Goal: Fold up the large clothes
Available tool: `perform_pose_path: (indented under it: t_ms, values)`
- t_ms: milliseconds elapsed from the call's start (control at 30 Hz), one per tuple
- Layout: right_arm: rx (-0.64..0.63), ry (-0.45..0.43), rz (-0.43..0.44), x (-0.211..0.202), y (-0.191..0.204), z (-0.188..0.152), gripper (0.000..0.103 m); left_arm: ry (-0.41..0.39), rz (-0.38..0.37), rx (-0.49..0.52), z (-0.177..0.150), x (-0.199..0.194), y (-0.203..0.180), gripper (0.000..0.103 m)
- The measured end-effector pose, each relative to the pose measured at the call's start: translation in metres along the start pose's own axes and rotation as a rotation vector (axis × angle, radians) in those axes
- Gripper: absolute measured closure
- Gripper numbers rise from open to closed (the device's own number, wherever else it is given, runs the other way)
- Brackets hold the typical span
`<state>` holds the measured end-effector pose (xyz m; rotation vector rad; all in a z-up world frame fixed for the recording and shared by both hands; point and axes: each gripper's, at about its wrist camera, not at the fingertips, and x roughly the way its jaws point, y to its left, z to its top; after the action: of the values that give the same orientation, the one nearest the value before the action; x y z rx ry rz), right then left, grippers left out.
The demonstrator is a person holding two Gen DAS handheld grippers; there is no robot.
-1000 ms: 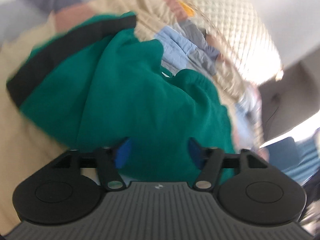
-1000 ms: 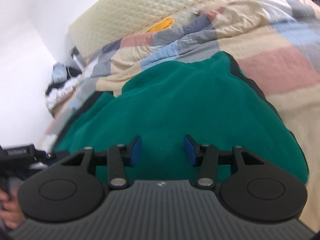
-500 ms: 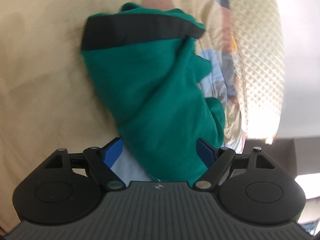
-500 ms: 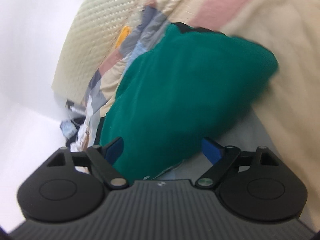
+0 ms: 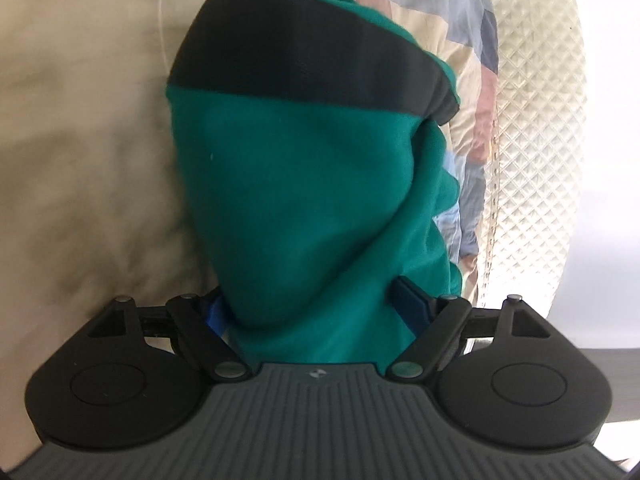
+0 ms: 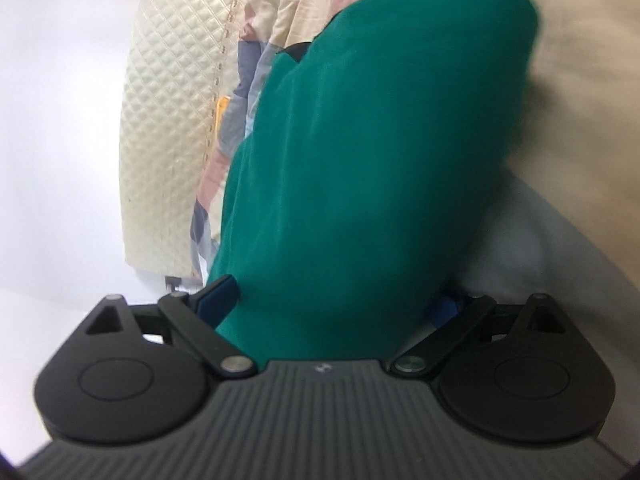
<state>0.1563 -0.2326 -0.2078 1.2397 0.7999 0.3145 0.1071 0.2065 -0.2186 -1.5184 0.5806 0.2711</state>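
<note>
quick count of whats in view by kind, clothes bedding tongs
green garment: 1
patchwork quilt: 1
cream sheet: 1
quilted headboard: 1
tongs: 2, left tongs and right tongs
total: 6

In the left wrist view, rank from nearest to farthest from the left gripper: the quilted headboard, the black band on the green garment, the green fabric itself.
1. Green fabric: lying between the pads of the left gripper.
2. Black band: across the garment's far end, upper centre.
3. Quilted headboard: beyond the patchwork quilt, far right.
</note>
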Motion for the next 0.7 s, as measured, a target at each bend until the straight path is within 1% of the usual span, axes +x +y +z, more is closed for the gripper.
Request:
perform_pose_path:
  t_ms: [33,100,133,167,200,233,267,300,333,367,400,433,467,533,633,700]
  values:
    - [-0.009,-0.003,-0.001,0.004,0.002,0.000,0.004,-0.004,-0.003,0.007,0.000,0.004,0.000,0.019]
    - [-0.032,-0.012,0.002,0.011,0.003,0.002,0.005,-0.018,-0.004,0.072,-0.001,0.007,-0.007,0.019]
    - [-0.045,-0.018,0.011,0.012,0.003,0.002,0.005,-0.026,0.001,0.106,-0.003,0.008,-0.011,0.022]
    - [-0.062,-0.025,0.022,0.013,0.003,0.002,0.009,-0.036,0.008,0.134,-0.003,0.009,-0.016,0.024]
    - [-0.086,-0.030,0.027,0.013,0.003,0.002,0.019,-0.042,0.015,0.151,-0.004,0.010,-0.019,0.030]
    - [-0.109,-0.032,0.032,0.011,0.000,0.005,0.024,-0.047,0.024,0.164,-0.005,0.009,-0.021,0.038]
    - [-0.124,-0.032,0.037,0.010,0.001,0.005,0.031,-0.052,0.027,0.176,-0.006,0.008,-0.024,0.043]
    - [-0.128,-0.032,0.043,0.008,0.001,0.006,0.040,-0.055,0.026,0.186,-0.008,0.006,-0.027,0.052]
    - [-0.131,-0.033,0.048,0.006,0.001,0.006,0.045,-0.059,0.026,0.196,-0.009,0.003,-0.029,0.060]
    - [-0.138,-0.035,0.054,0.003,0.002,0.005,0.052,-0.062,0.027,0.210,-0.011,0.002,-0.034,0.064]
    - [-0.153,-0.039,0.057,0.000,0.004,0.005,0.057,-0.066,0.027,0.231,-0.012,-0.001,-0.038,0.070]
    - [-0.173,-0.045,0.061,-0.003,0.006,0.004,0.058,-0.072,0.030,0.260,-0.015,-0.007,-0.039,0.075]
    - [-0.192,-0.052,0.063,-0.006,0.008,0.002,0.061,-0.082,0.035,0.291,-0.018,-0.011,-0.043,0.077]
    - [-0.211,-0.062,0.073,-0.015,0.010,-0.001,0.064,-0.087,0.030,0.309,-0.019,-0.019,-0.046,0.084]
    - [-0.264,-0.086,0.070,-0.035,0.019,-0.009,0.065,-0.072,0.024,0.338,-0.027,-0.040,-0.051,0.086]
    - [-0.298,-0.103,0.079,-0.053,0.024,-0.016,0.065,-0.067,0.026,0.400,-0.033,-0.049,-0.058,0.086]
